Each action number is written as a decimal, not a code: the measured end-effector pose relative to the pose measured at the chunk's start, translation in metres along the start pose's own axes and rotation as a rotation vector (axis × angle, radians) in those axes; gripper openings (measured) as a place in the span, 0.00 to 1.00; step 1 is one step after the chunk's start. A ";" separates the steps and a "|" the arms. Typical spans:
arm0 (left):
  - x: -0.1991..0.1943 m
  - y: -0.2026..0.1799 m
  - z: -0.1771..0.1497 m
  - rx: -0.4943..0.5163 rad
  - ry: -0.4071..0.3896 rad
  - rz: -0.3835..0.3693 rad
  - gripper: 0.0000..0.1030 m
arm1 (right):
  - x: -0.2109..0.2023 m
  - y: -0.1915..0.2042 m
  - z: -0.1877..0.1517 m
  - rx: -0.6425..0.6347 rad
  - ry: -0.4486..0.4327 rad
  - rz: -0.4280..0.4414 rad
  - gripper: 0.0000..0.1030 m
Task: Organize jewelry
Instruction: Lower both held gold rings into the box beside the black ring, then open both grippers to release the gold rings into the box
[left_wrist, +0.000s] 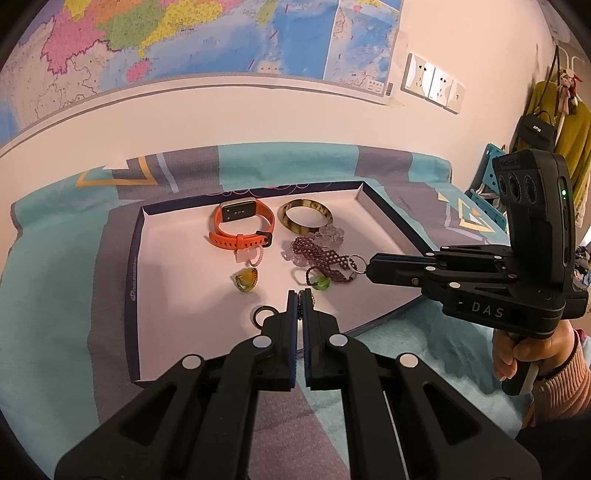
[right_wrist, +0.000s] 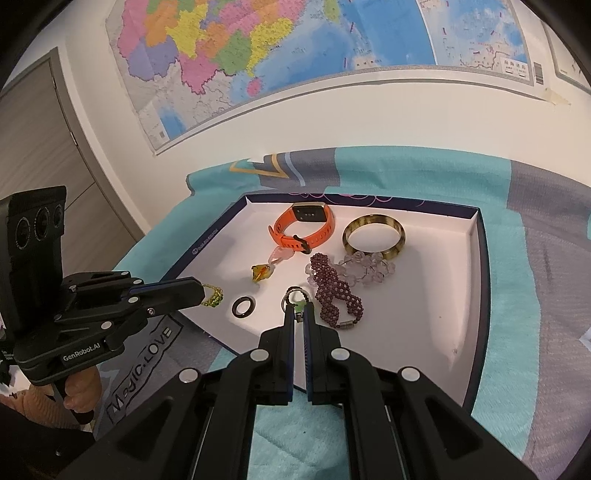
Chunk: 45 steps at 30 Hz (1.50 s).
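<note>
A shallow white tray (left_wrist: 177, 280) with dark rim lies on a teal and grey cloth. In it are an orange watch (left_wrist: 242, 225), a brown bangle (left_wrist: 304, 219), clear beads (left_wrist: 330, 234), a purple bead bracelet (left_wrist: 325, 258), an amber ring (left_wrist: 245, 279), a green-stone ring (left_wrist: 320, 282) and a black ring (left_wrist: 264, 315). My left gripper (left_wrist: 300, 297) is shut on a small gold-green beaded piece (right_wrist: 212, 295) above the tray's near edge. My right gripper (right_wrist: 299, 310) is shut on a silver ring (right_wrist: 295, 295) beside the purple bracelet (right_wrist: 338, 291).
A map (left_wrist: 207, 37) hangs on the wall behind the table. Wall sockets (left_wrist: 434, 83) and hanging bags (left_wrist: 557, 118) are at the right. A door (right_wrist: 44, 155) stands at the left. The tray's left half (left_wrist: 173, 258) is bare white.
</note>
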<state>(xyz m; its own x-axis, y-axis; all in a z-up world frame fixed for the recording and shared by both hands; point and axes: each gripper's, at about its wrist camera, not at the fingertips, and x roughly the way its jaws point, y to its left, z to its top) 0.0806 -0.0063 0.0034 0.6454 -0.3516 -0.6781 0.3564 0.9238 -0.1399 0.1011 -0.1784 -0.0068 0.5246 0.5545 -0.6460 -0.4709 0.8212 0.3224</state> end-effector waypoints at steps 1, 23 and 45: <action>0.000 0.000 0.000 0.000 0.000 0.000 0.03 | 0.000 0.000 0.000 0.000 0.001 -0.001 0.03; 0.022 0.007 0.000 -0.024 0.042 0.025 0.03 | 0.023 -0.006 0.002 0.012 0.040 -0.031 0.03; 0.021 0.013 -0.013 -0.039 0.037 0.100 0.50 | 0.011 -0.001 -0.004 0.013 0.011 -0.105 0.38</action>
<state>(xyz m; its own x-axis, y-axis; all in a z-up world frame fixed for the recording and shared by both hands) 0.0901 0.0000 -0.0219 0.6505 -0.2526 -0.7163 0.2649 0.9593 -0.0977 0.1042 -0.1736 -0.0166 0.5630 0.4637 -0.6841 -0.4041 0.8765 0.2616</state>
